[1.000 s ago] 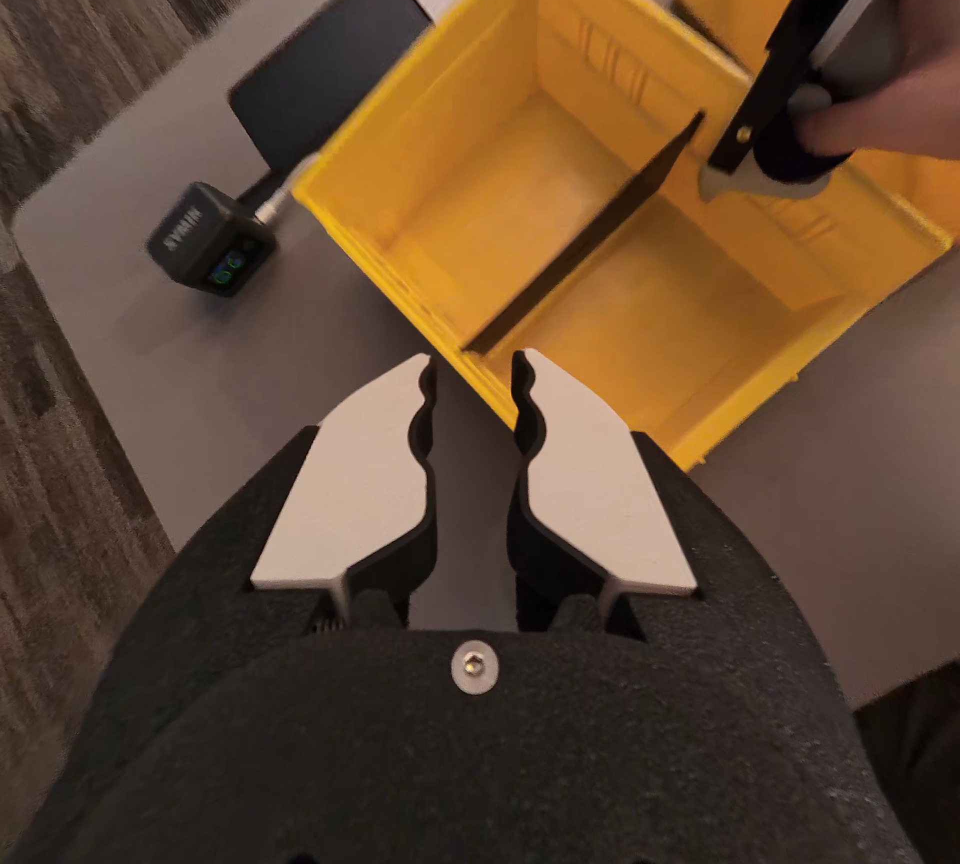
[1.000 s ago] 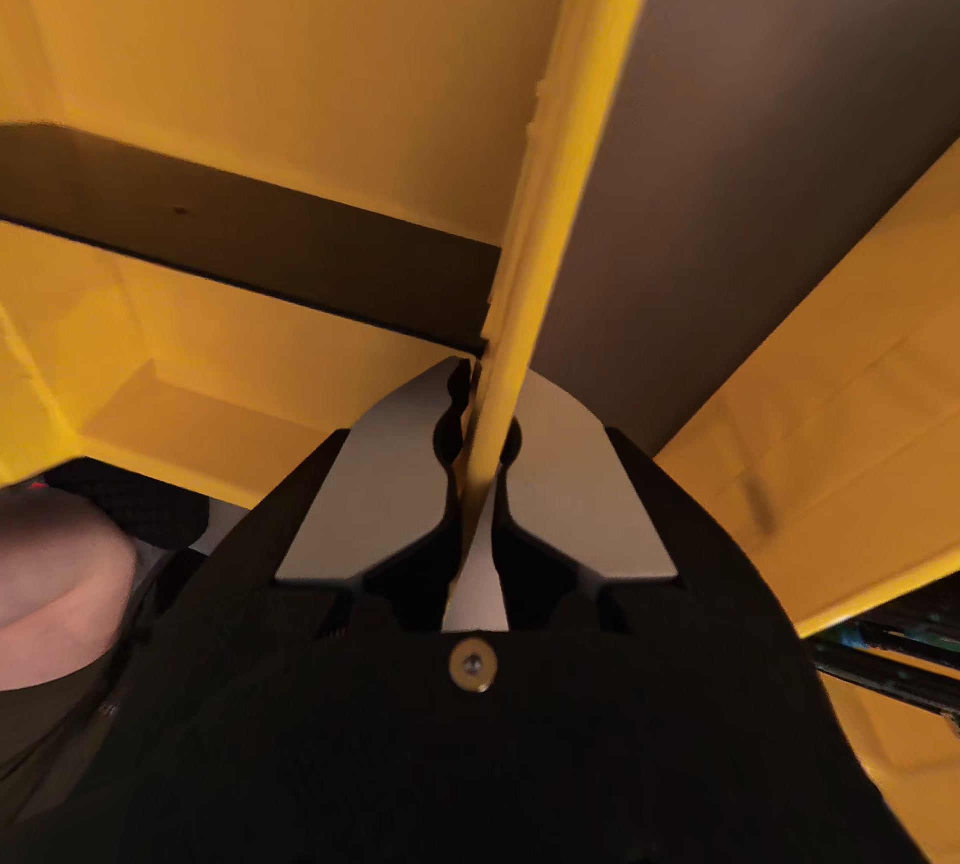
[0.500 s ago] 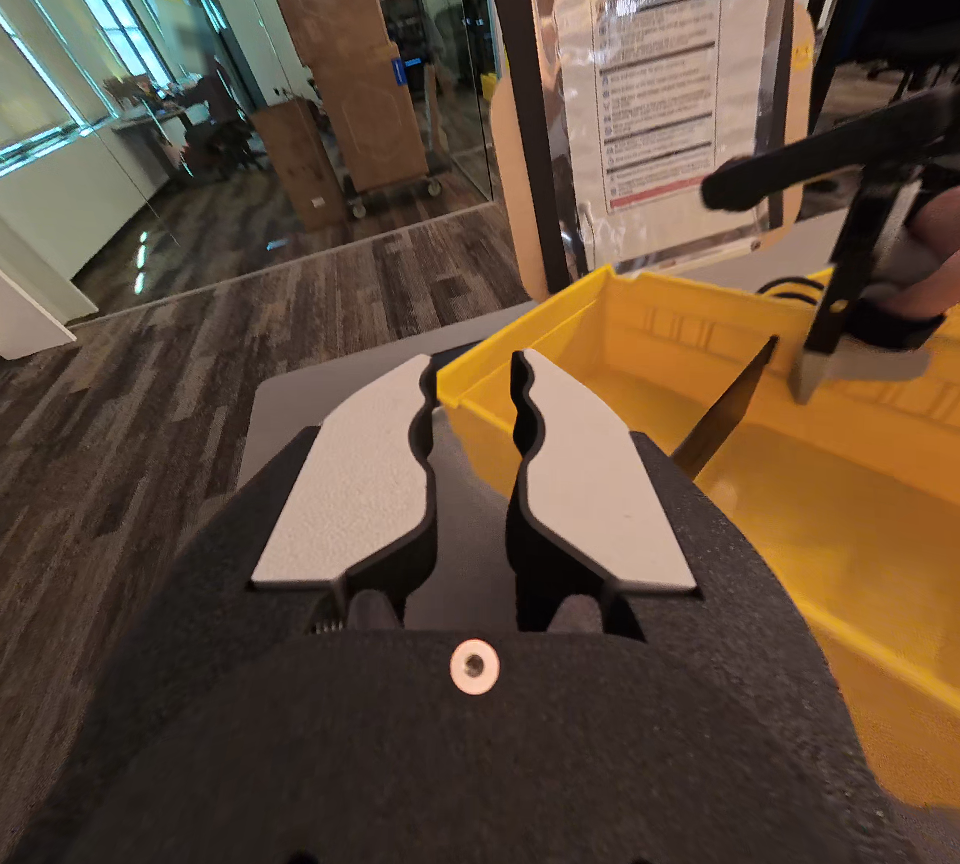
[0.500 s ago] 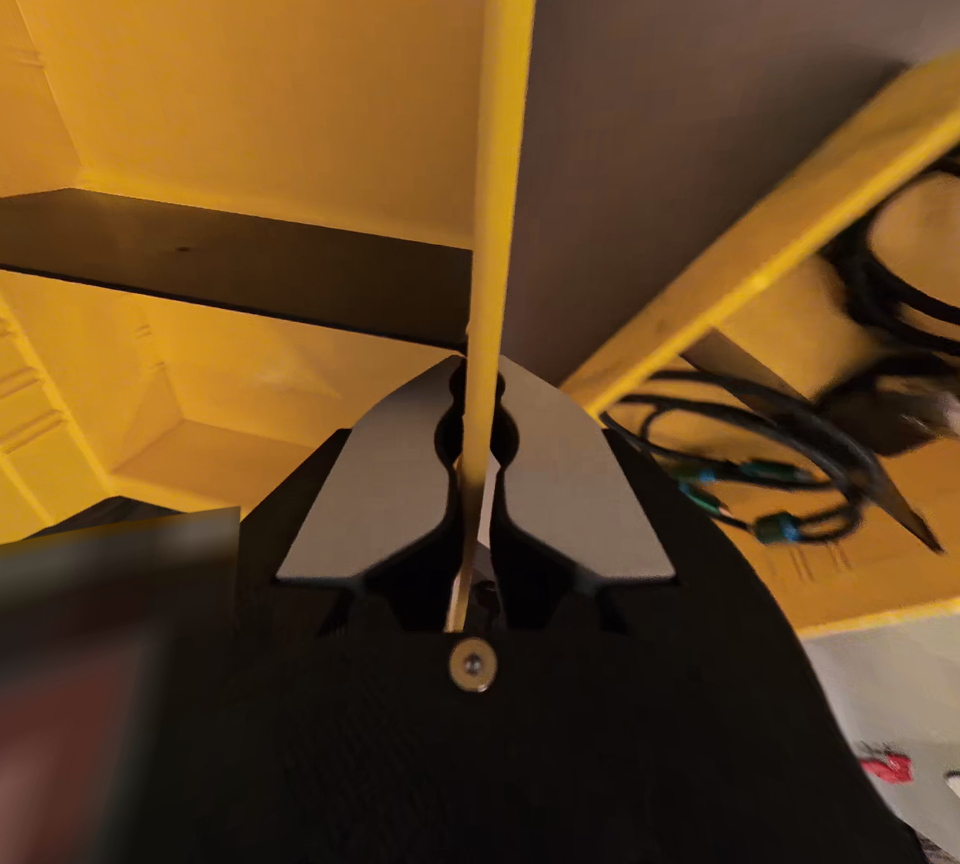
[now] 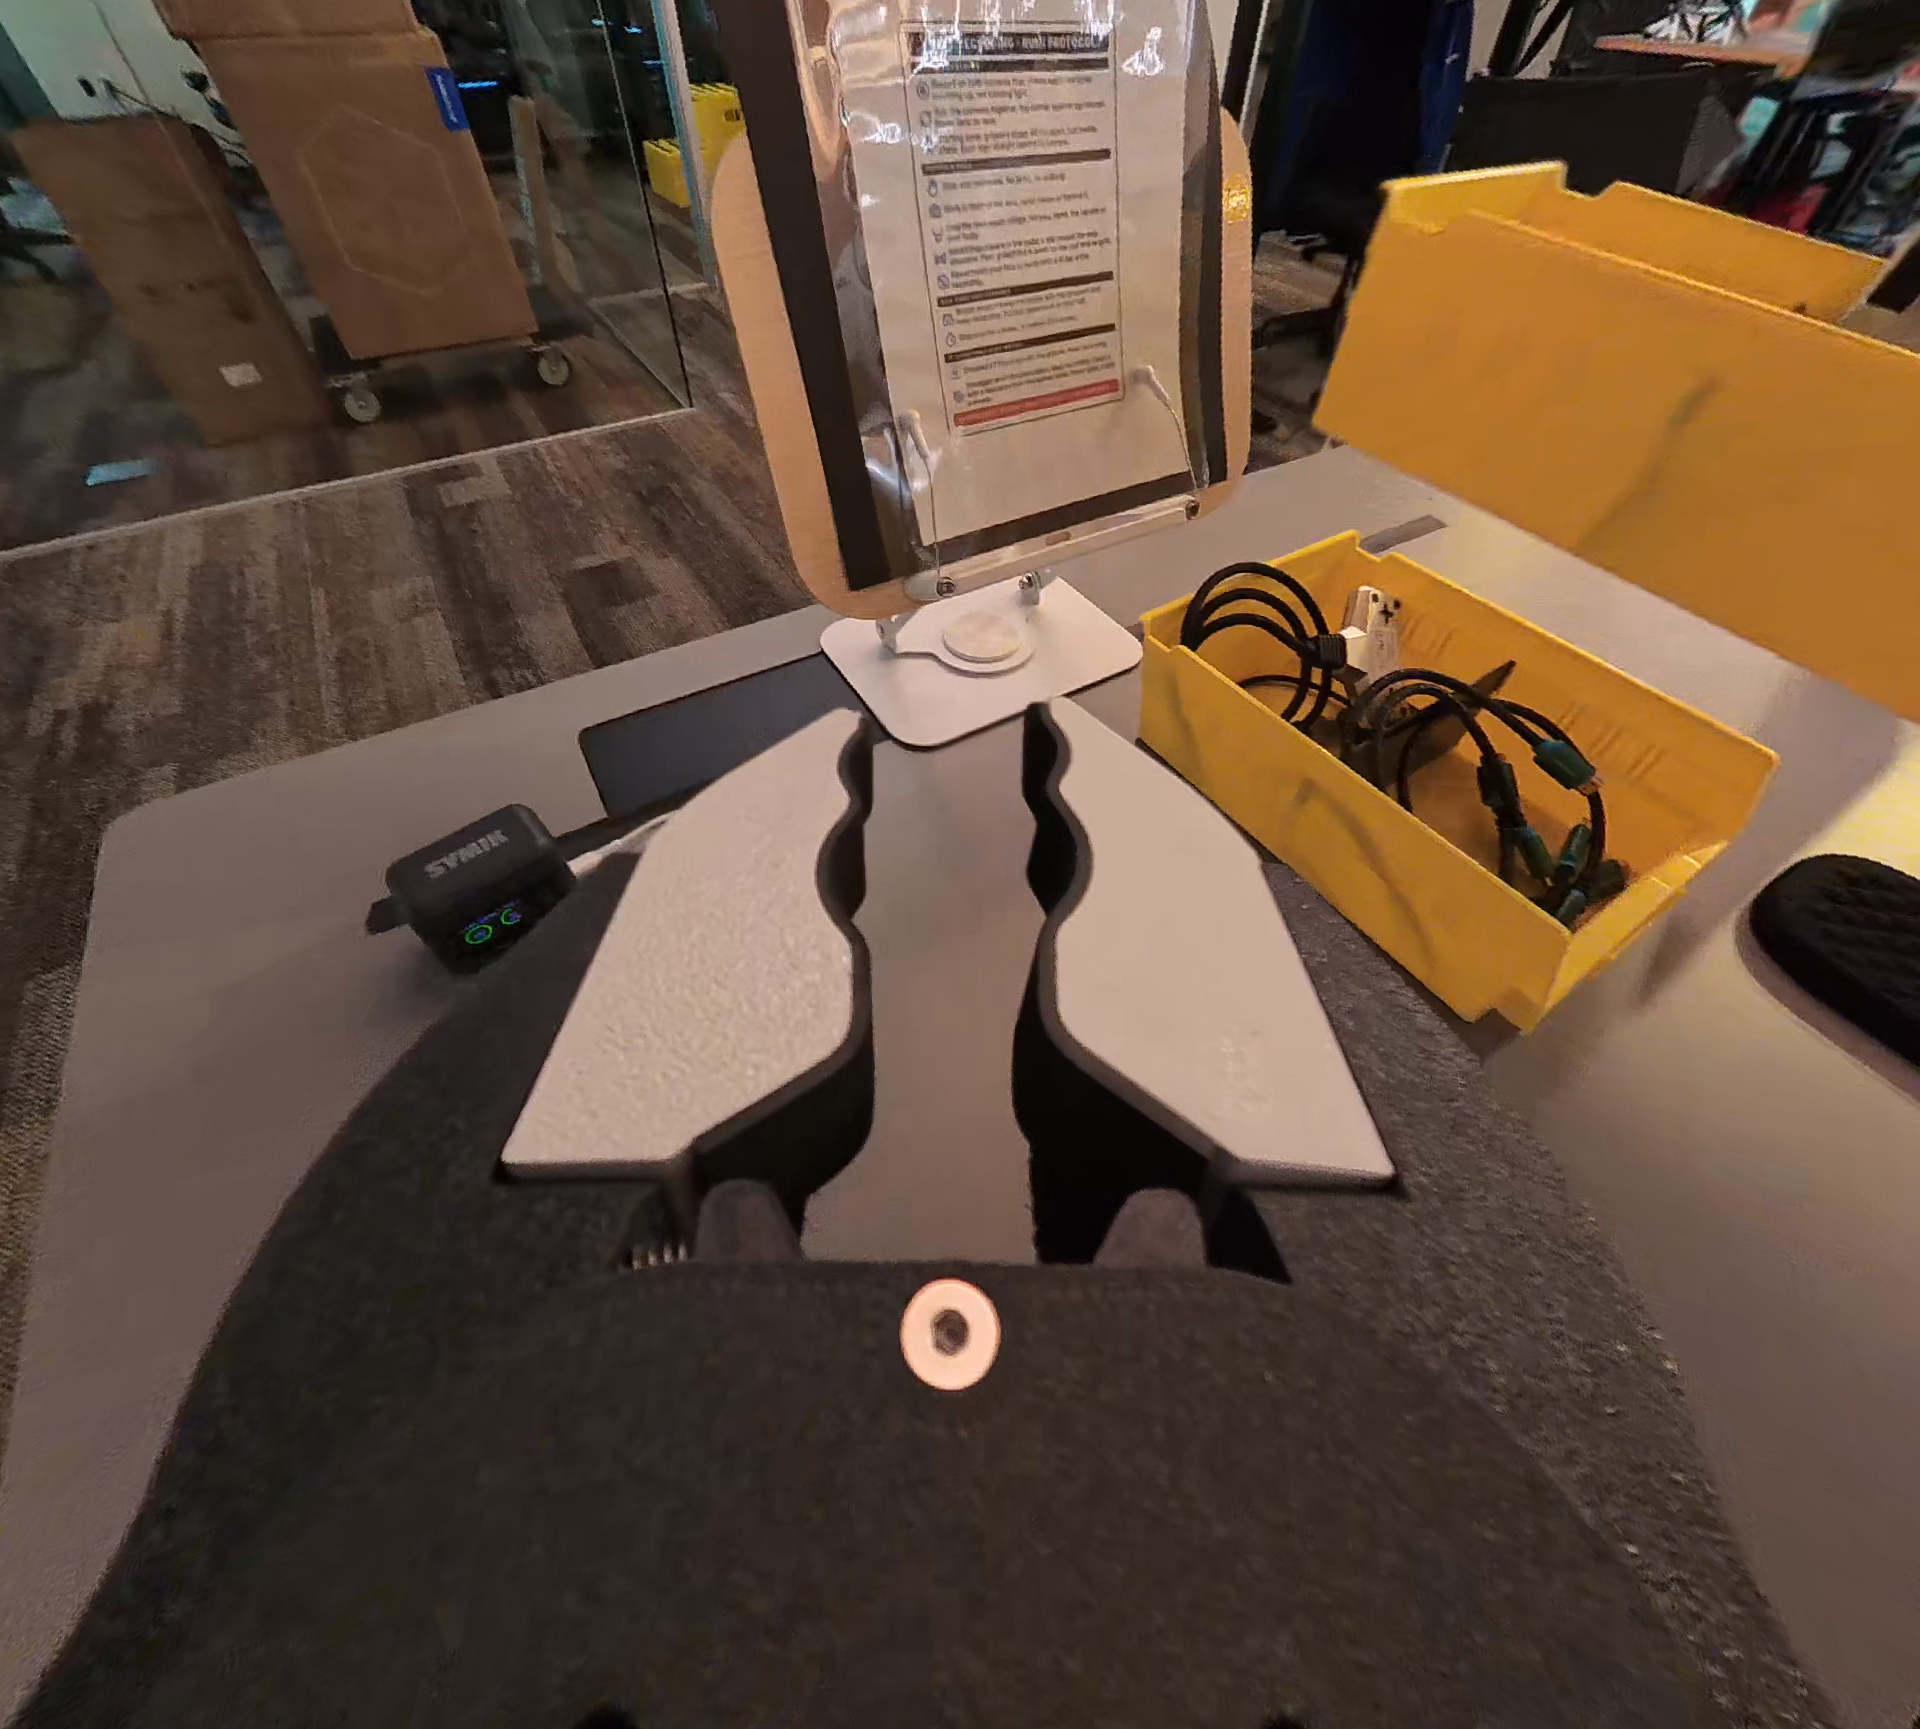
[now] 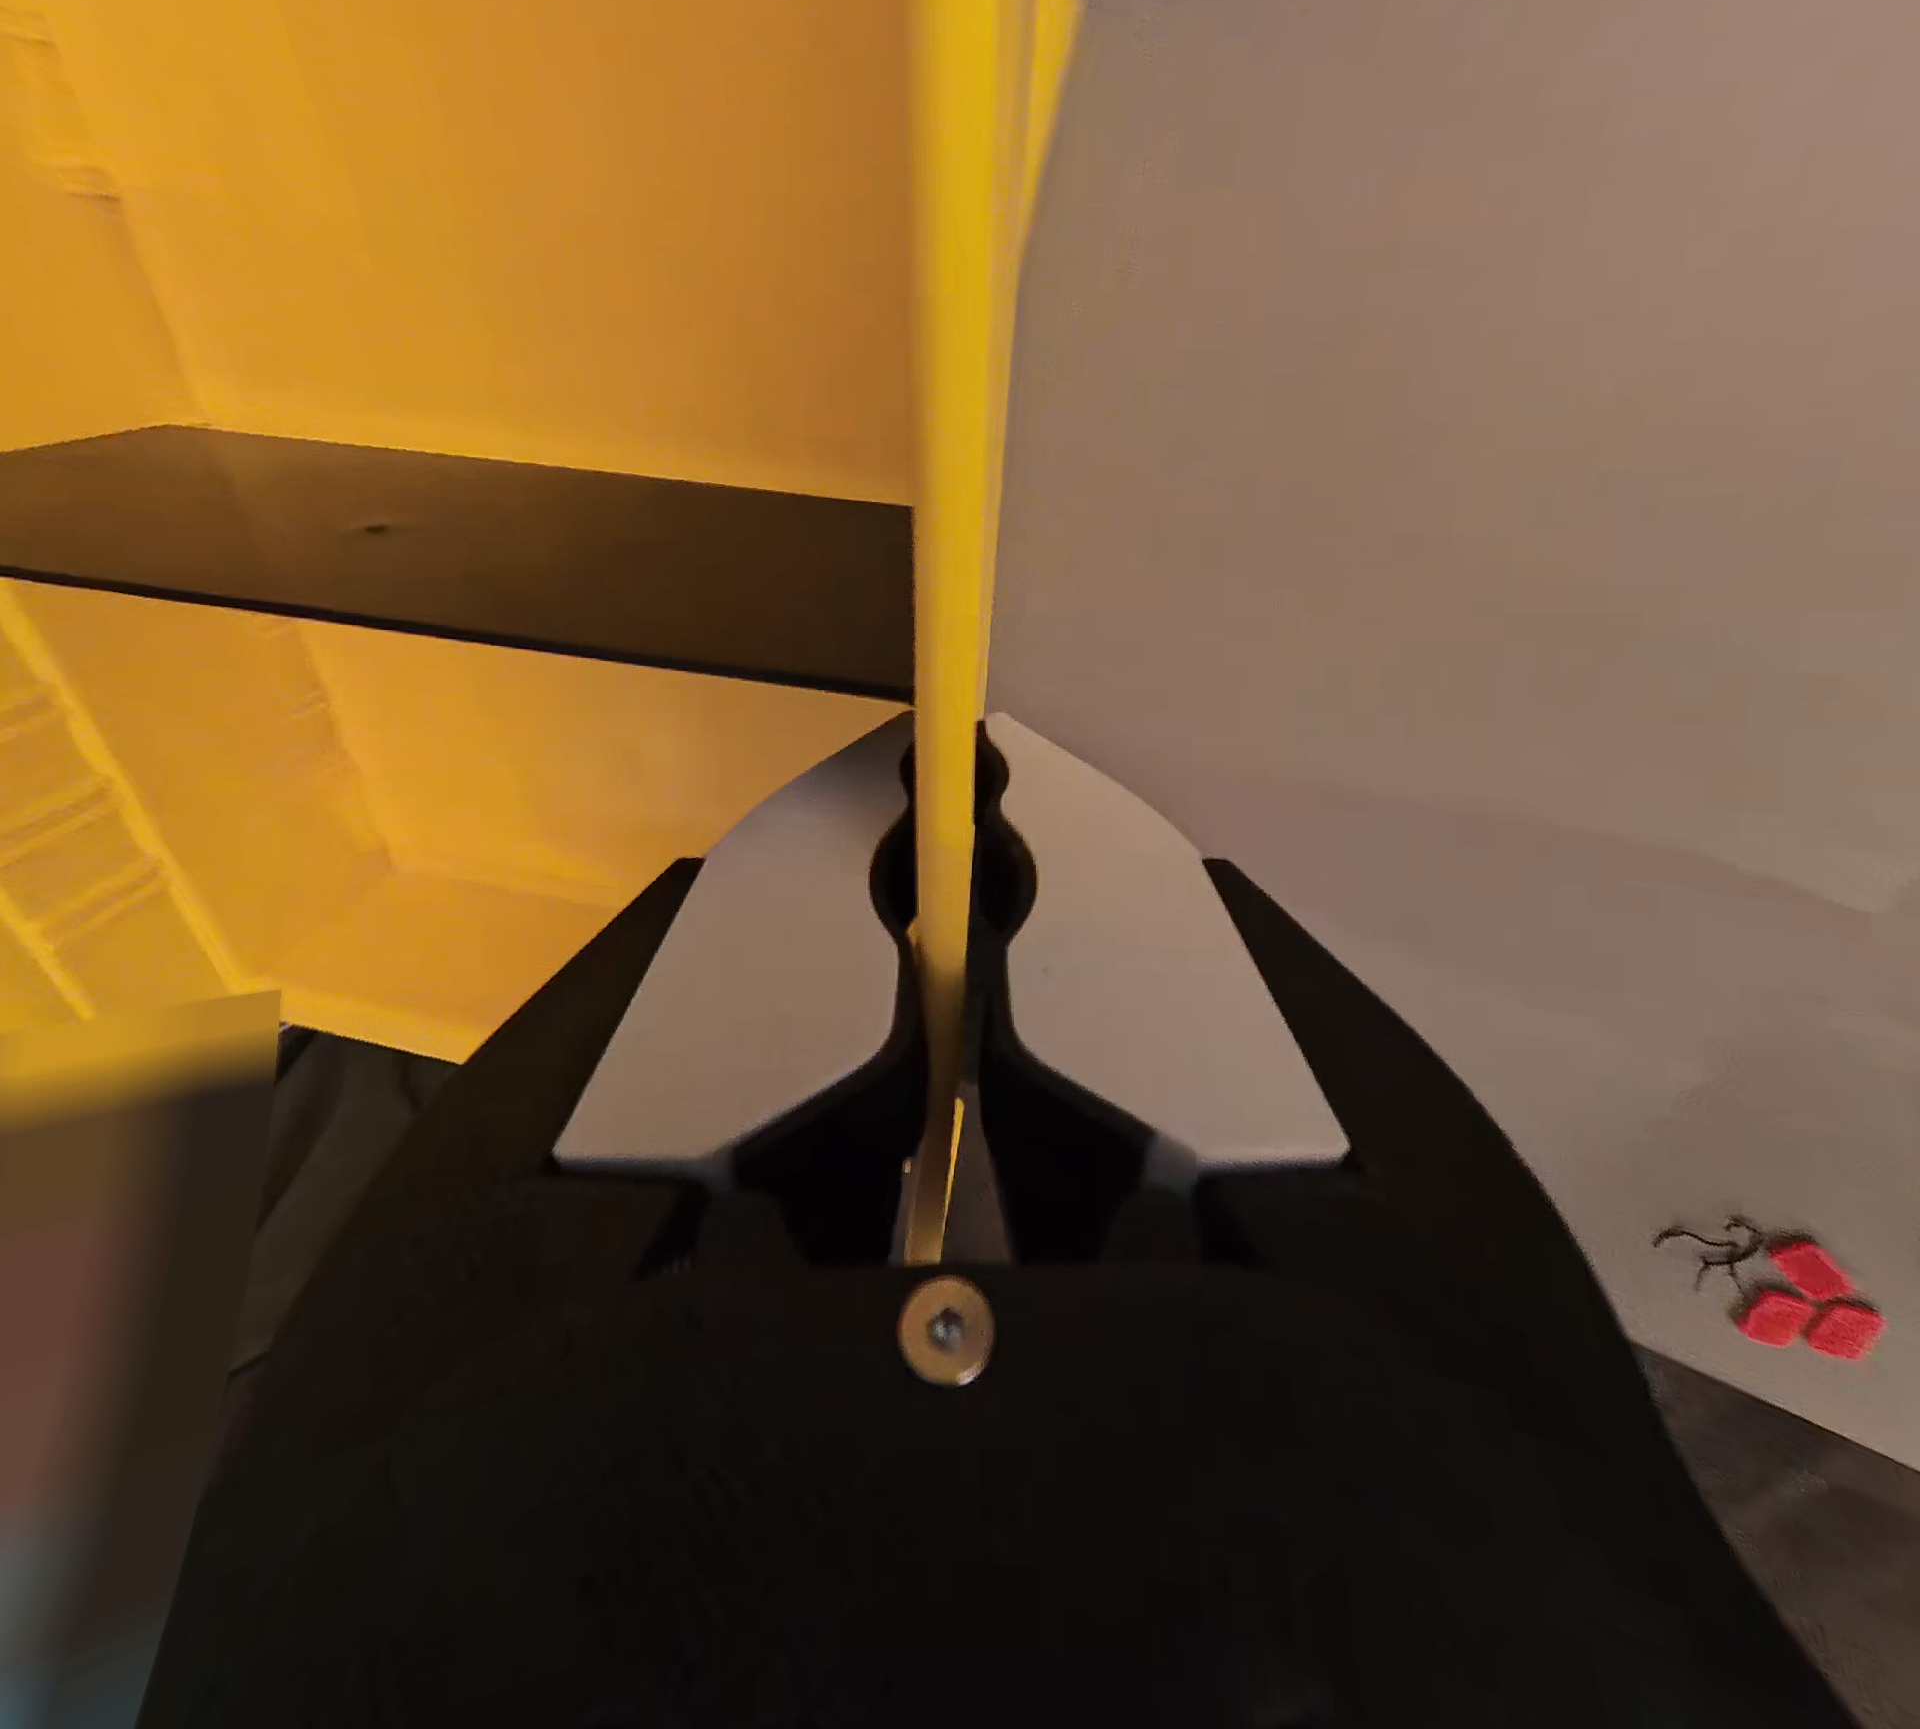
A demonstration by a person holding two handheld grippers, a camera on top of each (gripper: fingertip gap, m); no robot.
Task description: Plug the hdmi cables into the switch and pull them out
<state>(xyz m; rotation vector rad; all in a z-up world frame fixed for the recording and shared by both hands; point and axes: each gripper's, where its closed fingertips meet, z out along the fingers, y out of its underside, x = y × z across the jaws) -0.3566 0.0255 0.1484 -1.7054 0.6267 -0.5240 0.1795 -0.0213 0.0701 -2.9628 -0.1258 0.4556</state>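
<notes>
Black HDMI cables (image 5: pixel 1496 744) lie coiled in a small yellow bin (image 5: pixel 1299 806) on the grey table, right of centre in the left wrist view. A small white device (image 5: pixel 1371 630) lies with them at the bin's far end. My left gripper (image 5: pixel 945 723) is open and empty, low over the table, left of that bin. My right gripper (image 6: pixel 948 729) is shut on the side wall of a second, empty yellow bin (image 6: pixel 951 329) with a black divider (image 6: pixel 468 557). That bin also shows in the left wrist view (image 5: pixel 1610 412), held up in the air at the right.
A sign stand (image 5: pixel 997 225) with a plastic-covered sheet stands at the back of the table. A small black box (image 5: pixel 478 879) with green lights and a flat black pad (image 5: pixel 707 744) lie at the left. Pale cloth with a red stitched mark (image 6: pixel 1808 1316) is at the right. There is about 55 centimeters between the tips of the two grippers.
My left gripper has tilted up from looking down into the empty bin to facing forward. The empty bin has risen off to the right, uncovering the bin with cables. My right gripper stays shut on it.
</notes>
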